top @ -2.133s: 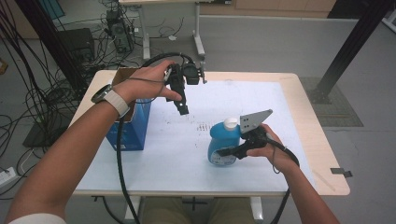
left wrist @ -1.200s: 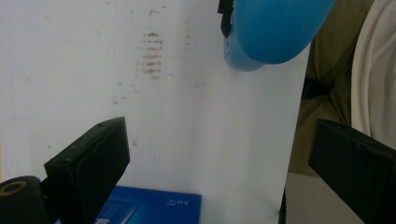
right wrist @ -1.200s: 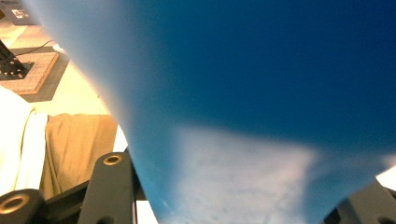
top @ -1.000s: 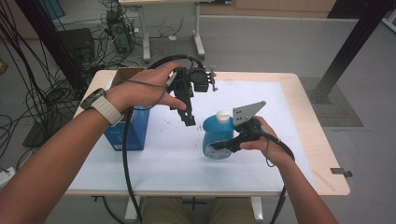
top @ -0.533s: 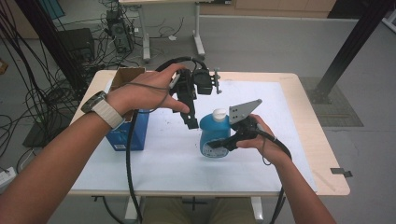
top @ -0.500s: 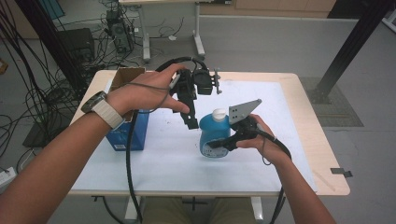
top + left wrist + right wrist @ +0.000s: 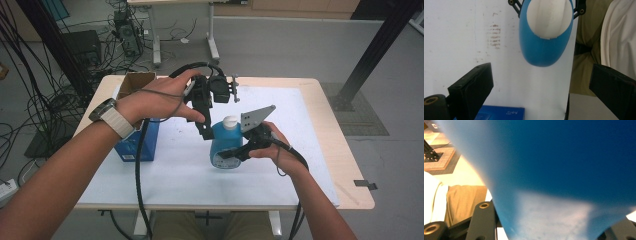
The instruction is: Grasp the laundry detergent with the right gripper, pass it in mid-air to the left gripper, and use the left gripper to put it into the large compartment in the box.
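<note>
Right gripper (image 7: 239,151) clamps blue bottle (image 7: 224,147); left gripper (image 7: 204,131) gapes empty above its white cap (image 7: 230,121). Blue box (image 7: 137,145) beyond left.

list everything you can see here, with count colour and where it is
bottle: 1, blue with white cap, middle of the table, held in the right gripper
box: 1, blue, left part of the table
cardboard box: 1, brown, far left corner of the table
table: 1, white top with pale wood edge, centre
cables: many, black, floor at left
left gripper: 1, black, jaws open, just above the bottle
right gripper: 1, black, jaws shut on the bottle
hands: 2, one on each gripper
</note>
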